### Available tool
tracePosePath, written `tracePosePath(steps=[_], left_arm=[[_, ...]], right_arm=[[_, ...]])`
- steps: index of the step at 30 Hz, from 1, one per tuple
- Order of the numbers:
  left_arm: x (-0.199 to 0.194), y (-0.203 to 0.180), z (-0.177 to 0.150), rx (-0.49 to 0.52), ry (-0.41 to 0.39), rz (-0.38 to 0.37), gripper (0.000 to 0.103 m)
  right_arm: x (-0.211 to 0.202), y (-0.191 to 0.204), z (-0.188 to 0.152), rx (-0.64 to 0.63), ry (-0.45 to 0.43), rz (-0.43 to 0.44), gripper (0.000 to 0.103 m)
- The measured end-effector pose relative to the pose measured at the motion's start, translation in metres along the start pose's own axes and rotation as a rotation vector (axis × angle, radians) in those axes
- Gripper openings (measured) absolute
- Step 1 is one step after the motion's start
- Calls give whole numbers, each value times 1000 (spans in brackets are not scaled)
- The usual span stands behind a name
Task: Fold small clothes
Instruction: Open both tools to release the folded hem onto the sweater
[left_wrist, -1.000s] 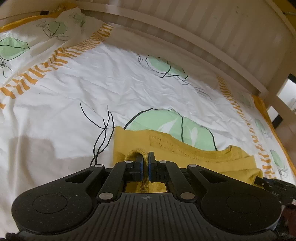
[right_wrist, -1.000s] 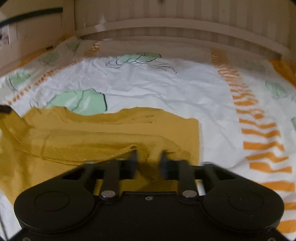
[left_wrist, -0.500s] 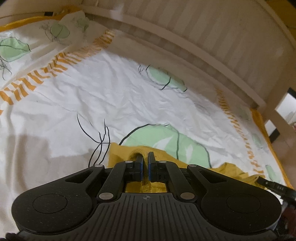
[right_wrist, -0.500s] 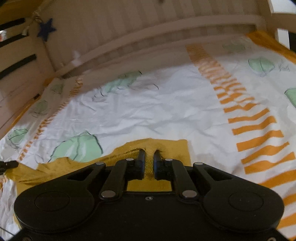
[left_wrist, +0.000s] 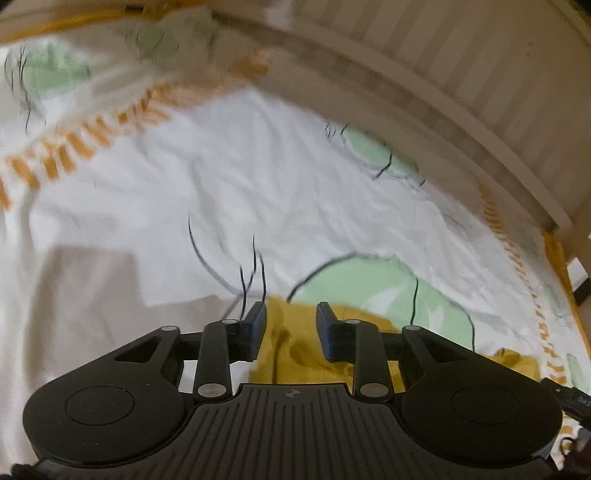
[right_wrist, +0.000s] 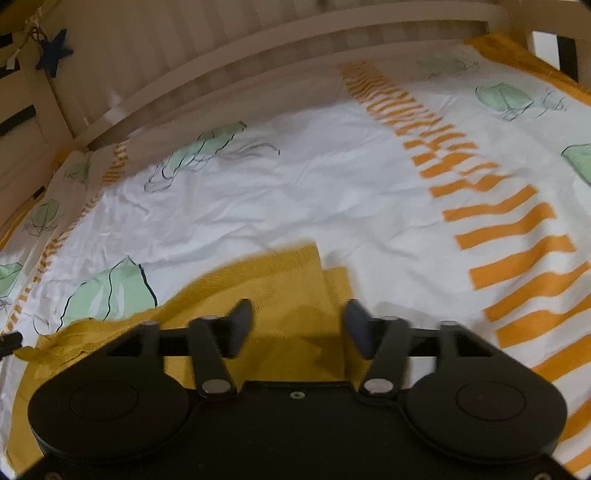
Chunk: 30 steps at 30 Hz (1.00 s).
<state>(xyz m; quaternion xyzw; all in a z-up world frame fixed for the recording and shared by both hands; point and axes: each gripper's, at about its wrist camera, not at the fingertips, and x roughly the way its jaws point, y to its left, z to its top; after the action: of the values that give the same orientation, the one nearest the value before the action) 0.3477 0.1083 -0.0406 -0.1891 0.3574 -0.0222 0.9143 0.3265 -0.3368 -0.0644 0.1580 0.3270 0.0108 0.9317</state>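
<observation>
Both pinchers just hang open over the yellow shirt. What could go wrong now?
The yellow shirt lies loose on the bedsheet, so its top folded layer might slip open. The left gripper and right gripper hang right over it; pulling away could snag the cloth and muss the fold.

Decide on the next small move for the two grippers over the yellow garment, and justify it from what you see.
Probably lift both clear. The left gripper and right gripper stand open above the yellow garment, which lies folded on the bedsheet, its upper layer's edge showing. Neither grips cloth.
</observation>
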Motion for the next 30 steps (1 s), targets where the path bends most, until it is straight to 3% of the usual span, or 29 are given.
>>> tracePosePath(steps=[2, 4, 10, 16, 20, 23, 30], left_arm=[[-9, -1, 4, 9, -18, 8, 29], [-20, -5, 4, 38, -35, 10, 30], [-38, -35, -21, 233, -4, 0, 38], [-22, -61, -60, 394, 87, 6, 38], [-1, -56, -67, 373, 133, 73, 39], [7, -50, -68, 361, 139, 93, 40], [12, -50, -64, 348, 154, 99, 44]], right_arm=[[-9, -2, 1, 8, -27, -5, 68], [-20, -4, 0, 11, -51, 3, 81], [-41, 19, -13, -108, -49, 22, 83], [-31, 61, -37, -297, 51, 64, 87], [-6, 75, -44, -392, 114, 21, 87], [11, 72, -42, -407, 109, -31, 95], [11, 48, -35, -256, 78, -48, 100]])
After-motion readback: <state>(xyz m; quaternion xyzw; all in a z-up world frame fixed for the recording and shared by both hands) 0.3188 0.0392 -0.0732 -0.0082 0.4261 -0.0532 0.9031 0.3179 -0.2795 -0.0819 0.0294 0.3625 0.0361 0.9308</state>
